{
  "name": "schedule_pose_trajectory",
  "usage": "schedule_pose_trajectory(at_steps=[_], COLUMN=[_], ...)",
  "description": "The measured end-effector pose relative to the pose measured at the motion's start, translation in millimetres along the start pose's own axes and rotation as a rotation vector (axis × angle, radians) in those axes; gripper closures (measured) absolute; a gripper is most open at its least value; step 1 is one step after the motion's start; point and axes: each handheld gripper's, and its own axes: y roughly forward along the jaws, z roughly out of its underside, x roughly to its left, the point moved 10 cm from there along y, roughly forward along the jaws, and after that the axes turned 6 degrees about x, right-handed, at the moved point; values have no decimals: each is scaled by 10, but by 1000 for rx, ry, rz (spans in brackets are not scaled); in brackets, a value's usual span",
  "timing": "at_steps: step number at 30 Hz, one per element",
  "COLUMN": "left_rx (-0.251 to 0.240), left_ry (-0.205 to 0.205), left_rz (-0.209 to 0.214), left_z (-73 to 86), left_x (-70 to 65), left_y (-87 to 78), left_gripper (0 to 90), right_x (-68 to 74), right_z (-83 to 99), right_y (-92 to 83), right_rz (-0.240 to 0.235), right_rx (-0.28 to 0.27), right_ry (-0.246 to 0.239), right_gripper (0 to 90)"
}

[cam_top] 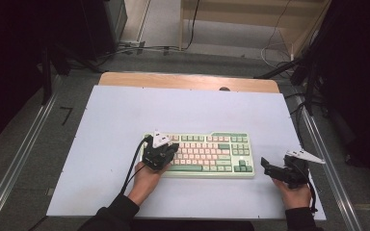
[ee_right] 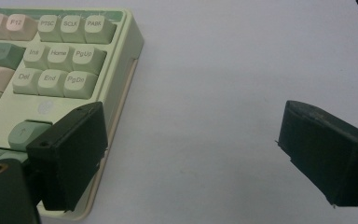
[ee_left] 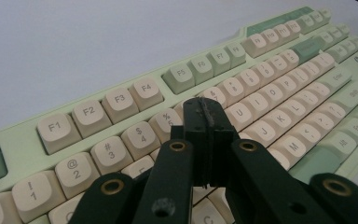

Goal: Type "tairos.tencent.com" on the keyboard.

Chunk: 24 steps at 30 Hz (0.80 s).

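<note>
A pale green keyboard [cam_top: 207,153] with cream and green keys lies on the white mat, a little in front of the middle. My left gripper [cam_top: 166,150] hovers over the keyboard's left end. In the left gripper view its jaws are pressed together, and the left gripper [ee_left: 207,111] tips sit just above the number and letter keys of the keyboard [ee_left: 121,100], with nothing between them. My right gripper [cam_top: 266,166] rests to the right of the keyboard near the front edge. In the right gripper view the right gripper [ee_right: 191,144] stands wide open over bare mat, beside the keyboard's [ee_right: 60,60] navigation keys.
The white mat [cam_top: 125,125] covers a wooden table [cam_top: 188,81]. Metal rails run along both sides of the table. Cables and dark stands [cam_top: 308,77] lie on the floor beyond the far edge.
</note>
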Motion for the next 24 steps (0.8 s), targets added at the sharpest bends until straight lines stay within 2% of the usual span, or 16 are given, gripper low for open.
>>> schedule_pose_trajectory(at_steps=[9, 24], left_rx=[3, 46], left_ry=[-10, -21], left_rz=[4, 5], left_z=[-6, 39], left_x=[-17, 12], left_y=[19, 76], left_gripper=[900, 900], right_x=[4, 7], right_z=[3, 8], right_y=[2, 7], right_rz=[1, 1], right_rx=[2, 5], right_ry=[1, 0], right_gripper=[62, 62])
